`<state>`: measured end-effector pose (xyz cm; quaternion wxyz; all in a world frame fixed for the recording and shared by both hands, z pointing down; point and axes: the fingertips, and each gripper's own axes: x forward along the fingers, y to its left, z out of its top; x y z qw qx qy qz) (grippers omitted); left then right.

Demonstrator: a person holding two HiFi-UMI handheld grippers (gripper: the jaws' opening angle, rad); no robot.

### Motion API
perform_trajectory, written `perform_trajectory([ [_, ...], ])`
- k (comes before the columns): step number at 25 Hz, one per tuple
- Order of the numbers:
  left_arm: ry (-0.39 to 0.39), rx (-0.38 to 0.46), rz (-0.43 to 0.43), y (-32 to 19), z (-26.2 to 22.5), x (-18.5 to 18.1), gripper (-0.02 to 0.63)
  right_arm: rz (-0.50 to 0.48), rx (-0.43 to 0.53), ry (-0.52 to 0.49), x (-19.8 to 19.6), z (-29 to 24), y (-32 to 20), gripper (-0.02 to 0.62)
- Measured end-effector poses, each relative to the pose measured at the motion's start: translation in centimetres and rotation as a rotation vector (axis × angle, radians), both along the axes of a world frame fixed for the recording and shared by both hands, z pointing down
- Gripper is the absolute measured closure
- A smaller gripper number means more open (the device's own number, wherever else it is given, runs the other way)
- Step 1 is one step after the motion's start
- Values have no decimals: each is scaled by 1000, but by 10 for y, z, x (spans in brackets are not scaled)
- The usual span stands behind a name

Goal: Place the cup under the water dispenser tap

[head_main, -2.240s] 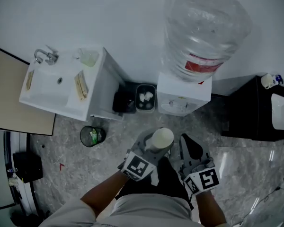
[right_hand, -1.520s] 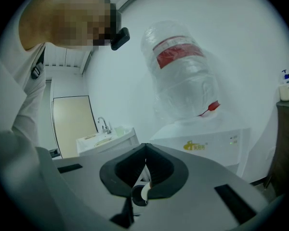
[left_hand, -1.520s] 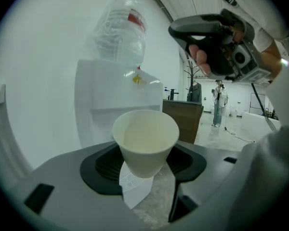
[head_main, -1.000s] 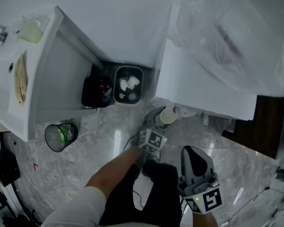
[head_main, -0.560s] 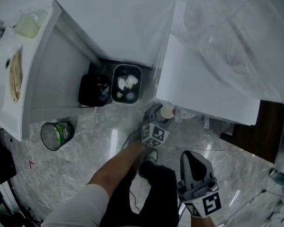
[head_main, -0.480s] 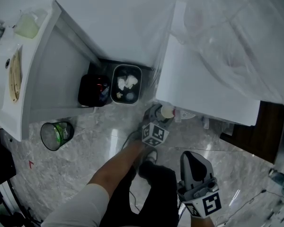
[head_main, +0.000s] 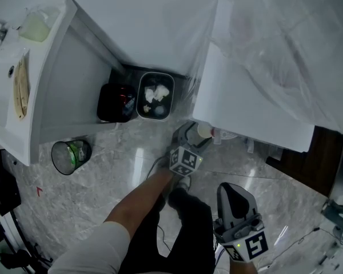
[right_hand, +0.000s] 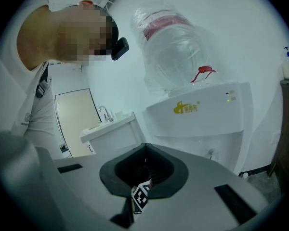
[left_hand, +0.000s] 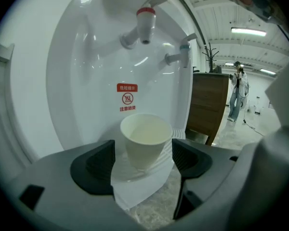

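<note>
Both left gripper [left_hand: 143, 163] jaws have just been opening wide. Between them, untouched, the cup [left_hand: 145, 139] stands under the red tap [left_hand: 145, 20].

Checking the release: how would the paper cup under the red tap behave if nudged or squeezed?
The paper cup looks empty, so probably very light and easy to slide or tip. It narrows to a small base on the drip tray, which likely adds to tippiness. Its thin wall would probably dent under a firm squeeze.
</note>
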<state>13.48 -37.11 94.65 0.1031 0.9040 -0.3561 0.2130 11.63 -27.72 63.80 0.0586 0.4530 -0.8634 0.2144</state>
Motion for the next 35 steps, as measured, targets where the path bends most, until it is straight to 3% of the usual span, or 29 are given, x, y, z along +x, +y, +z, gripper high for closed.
perform_trajectory([
  [5,-32,-48,2,33,-21,-18,255,-6,-20,15,-7,-14,0,578],
  [8,-27,-59,14,57,-58,-29,255,-4,-26,32,-11,-29,4,578],
  [19,88,-33,111,116,-307,-46,269,61,-14,85,-11,-132,28,578],
  [22,104,-38,118,124,-370,-56,335,104,1,98,-1,-167,38,578],
  [29,187,-1,91,151,-502,-72,580,154,6,103,5,-230,75,578],
  [35,263,-37,91,177,-567,-63,601,145,66,90,0,-273,92,578],
])
